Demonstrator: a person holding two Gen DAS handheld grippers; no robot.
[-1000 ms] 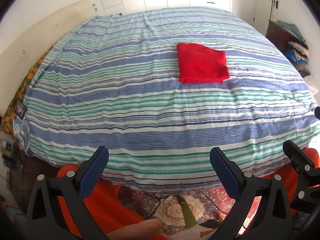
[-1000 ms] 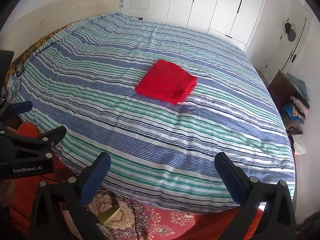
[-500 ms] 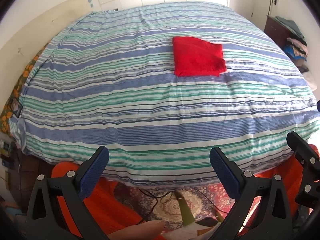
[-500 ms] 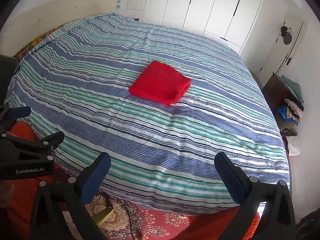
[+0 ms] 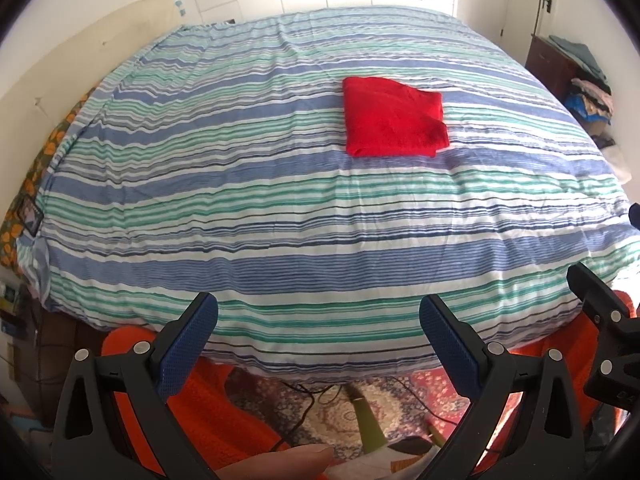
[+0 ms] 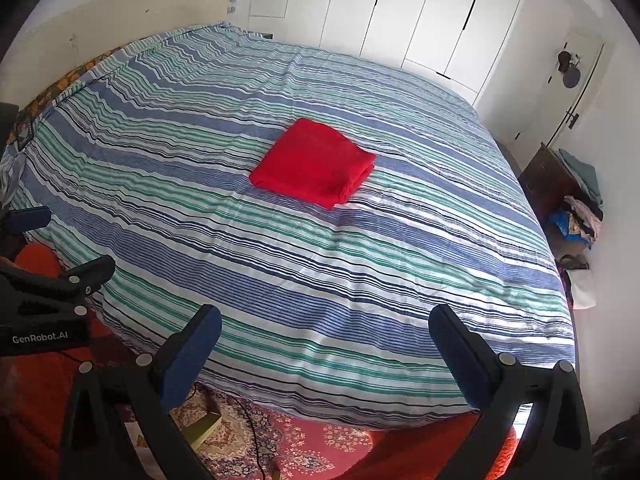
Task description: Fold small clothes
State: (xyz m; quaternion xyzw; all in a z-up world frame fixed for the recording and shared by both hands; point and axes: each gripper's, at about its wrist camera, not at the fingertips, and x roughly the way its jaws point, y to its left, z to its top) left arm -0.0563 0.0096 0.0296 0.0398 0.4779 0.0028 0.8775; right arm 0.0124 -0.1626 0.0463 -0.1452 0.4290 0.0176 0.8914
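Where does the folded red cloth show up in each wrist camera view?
Left wrist: the folded red cloth lies right of centre, upper part, on the striped bedspread.
Right wrist: it lies near the picture's centre, on the same bedspread.
Shared landmark: the dark wooden dresser at the right edge.

A striped bedspread (image 6: 360,280) covers the bed; white wardrobe doors (image 6: 400,12) stand behind.

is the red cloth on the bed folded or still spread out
Folded. The red cloth lies as a compact rectangle on the striped bedspread, with stacked layers visible along its right edge.
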